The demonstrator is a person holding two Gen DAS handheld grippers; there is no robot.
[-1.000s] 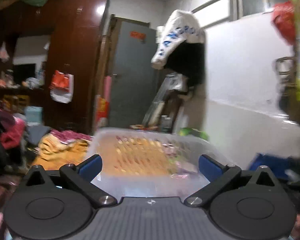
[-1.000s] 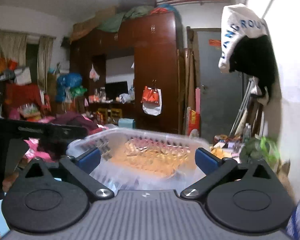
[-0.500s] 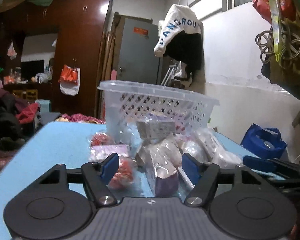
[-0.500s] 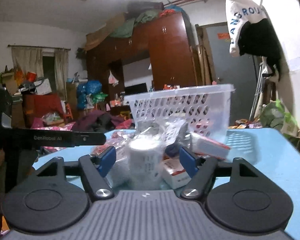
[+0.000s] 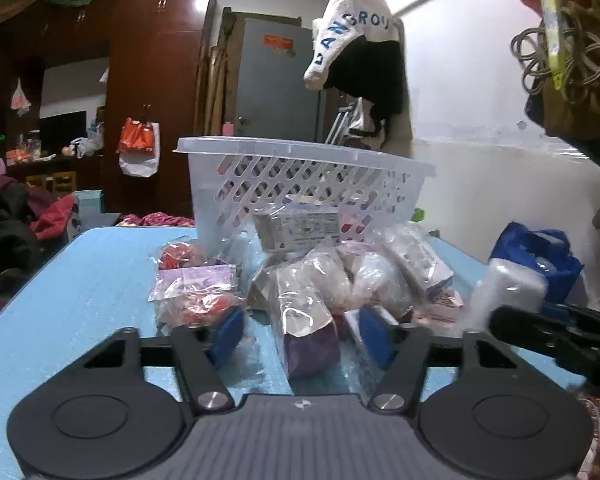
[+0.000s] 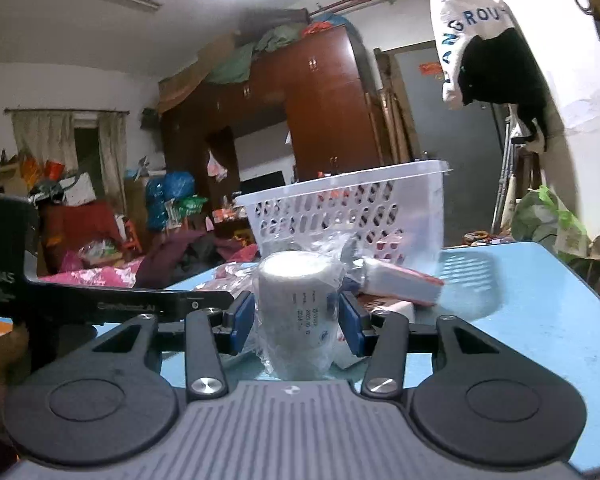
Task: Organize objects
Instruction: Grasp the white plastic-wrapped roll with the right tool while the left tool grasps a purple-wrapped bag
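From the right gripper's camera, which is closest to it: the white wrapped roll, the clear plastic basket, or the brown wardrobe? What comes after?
1. White plastic-wrapped roll, right between the fingers.
2. Clear perforated plastic basket, behind it on the blue table.
3. Tall brown wooden wardrobe, far back against the wall.

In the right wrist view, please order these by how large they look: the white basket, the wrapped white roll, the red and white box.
1. white basket
2. wrapped white roll, though it looks enlarged by being nearest the camera
3. red and white box
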